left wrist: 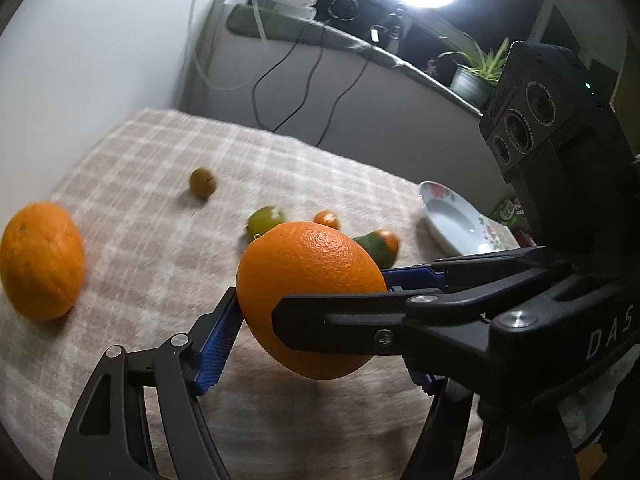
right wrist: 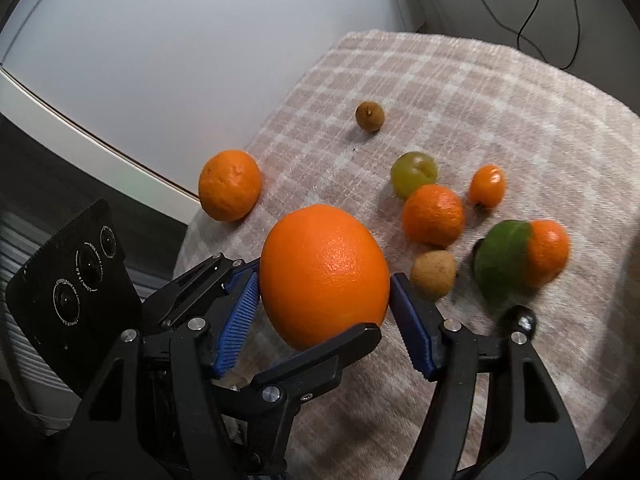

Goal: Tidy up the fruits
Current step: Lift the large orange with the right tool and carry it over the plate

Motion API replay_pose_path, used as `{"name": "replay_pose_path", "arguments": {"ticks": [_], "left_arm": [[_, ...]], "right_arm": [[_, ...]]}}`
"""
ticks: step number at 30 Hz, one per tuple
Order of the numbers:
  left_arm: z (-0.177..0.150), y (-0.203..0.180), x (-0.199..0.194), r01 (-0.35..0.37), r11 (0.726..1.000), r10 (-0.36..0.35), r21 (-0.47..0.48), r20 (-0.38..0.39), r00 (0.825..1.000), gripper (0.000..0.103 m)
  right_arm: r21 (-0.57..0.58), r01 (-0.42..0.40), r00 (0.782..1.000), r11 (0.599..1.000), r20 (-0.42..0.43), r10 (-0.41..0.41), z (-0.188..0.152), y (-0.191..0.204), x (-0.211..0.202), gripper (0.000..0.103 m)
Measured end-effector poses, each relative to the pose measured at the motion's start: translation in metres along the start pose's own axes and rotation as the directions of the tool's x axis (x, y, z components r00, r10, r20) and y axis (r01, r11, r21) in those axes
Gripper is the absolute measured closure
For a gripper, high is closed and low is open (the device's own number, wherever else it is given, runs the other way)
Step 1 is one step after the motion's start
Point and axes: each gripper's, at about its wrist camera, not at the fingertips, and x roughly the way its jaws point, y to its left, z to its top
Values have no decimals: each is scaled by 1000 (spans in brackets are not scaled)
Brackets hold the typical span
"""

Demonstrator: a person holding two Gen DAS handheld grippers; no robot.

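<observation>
Right wrist view showed your right gripper (right wrist: 325,279) half-open, clamping the orange (right wrist: 320,252); your left gripper (left wrist: 312,295), spread wide, gripped it too.

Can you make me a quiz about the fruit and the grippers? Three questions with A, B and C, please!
1. Where is the plate?
A. at the edge of the checked cloth
B. on the floor
C. on the windowsill

2. What colour are the gripper pads?
A. red
B. blue
C. yellow

3. What is happening to the big orange?
A. it lies on the cloth
B. it is cut in half
C. it is held up between the left gripper and the right gripper

Answers:
1 A, the plate sits on the cloth's edge, past the small fruits.
2 B, the ribbed pads on the fingers are blue.
3 C, both grippers close around the whole orange, and the cloth shows underneath it.
</observation>
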Motion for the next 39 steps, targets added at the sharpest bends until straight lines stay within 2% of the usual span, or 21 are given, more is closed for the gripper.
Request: {"name": "replay_pose_path", "arguments": {"ticks": [8,22,34,39], "left_arm": [[15,-49,17,63,995,-63,79,-3,998,31],[45,-146,93,184,967,-174,179,-69,982,31],[67,-178,153,222,965,-202,143,-145,969,31],[70,-185,172,203,968,-177,150,-169,970,31]], "right_arm": [[44,35,996,998,75,-38,-17,-30,-48,34],[181,106,974,978,179,-139,-35,-135,-133,34],[264,131,959,955,210,-190,-26,-205,-152,34],[285,148,957,947,200,-210,-22,-222,-150,34]]}}
